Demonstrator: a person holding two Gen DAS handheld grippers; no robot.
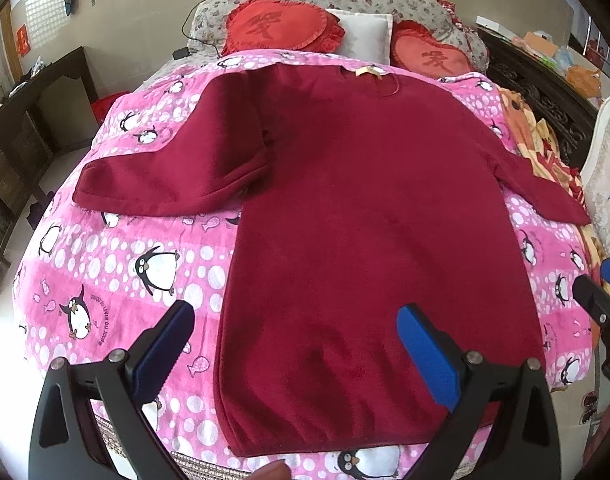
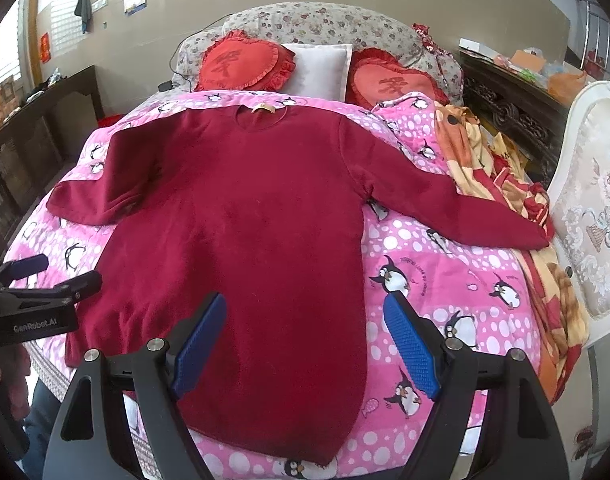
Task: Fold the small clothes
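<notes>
A dark red long-sleeved top [image 1: 357,208] lies flat on a pink penguin quilt [image 1: 117,264], collar away from me, both sleeves spread out. My left gripper [image 1: 297,344] is open and empty, above the top's lower left hem. The top also shows in the right wrist view [image 2: 265,220]. My right gripper [image 2: 305,340] is open and empty, above the top's lower right hem. The left gripper shows in the right wrist view [image 2: 53,272] at the far left. The right gripper shows at the right edge of the left wrist view [image 1: 601,284].
Two red heart cushions [image 2: 241,66] and a white pillow [image 2: 321,68] lie at the bed's head. An orange patterned blanket [image 2: 505,176] lies along the right side. A white upholstered chair [image 2: 589,208] stands at the right. Dark wooden furniture [image 1: 37,120] stands at the left.
</notes>
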